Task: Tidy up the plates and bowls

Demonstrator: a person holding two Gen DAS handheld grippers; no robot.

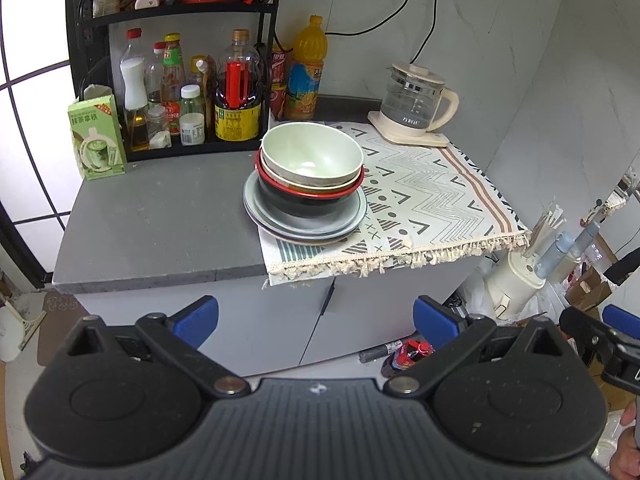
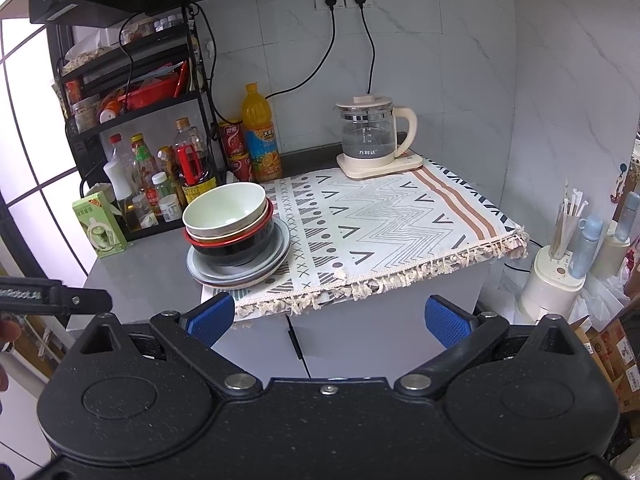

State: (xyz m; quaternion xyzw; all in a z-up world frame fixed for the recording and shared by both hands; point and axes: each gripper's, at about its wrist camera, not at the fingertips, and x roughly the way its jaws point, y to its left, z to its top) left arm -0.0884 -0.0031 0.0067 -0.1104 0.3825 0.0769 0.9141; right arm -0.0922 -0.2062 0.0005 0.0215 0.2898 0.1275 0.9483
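Observation:
A pale green bowl [image 1: 314,156] tops a stack: under it a cream bowl, then a black bowl with a red rim [image 1: 308,200], then grey plates [image 1: 352,218]. The stack stands at the left edge of a patterned cloth [image 1: 432,192] on the counter. It also shows in the right wrist view, green bowl [image 2: 224,212] over grey plates [image 2: 280,248]. My left gripper [image 1: 316,322] is open and empty, well short of the counter. My right gripper [image 2: 330,318] is open and empty, also in front of the counter edge.
A glass kettle [image 1: 416,100] on its base stands at the cloth's back right. A black rack with sauce bottles [image 1: 236,92] and a green carton [image 1: 98,138] line the back left. An orange juice bottle [image 1: 306,68] stands behind the stack. Grey counter [image 1: 160,220] lies left of the stack.

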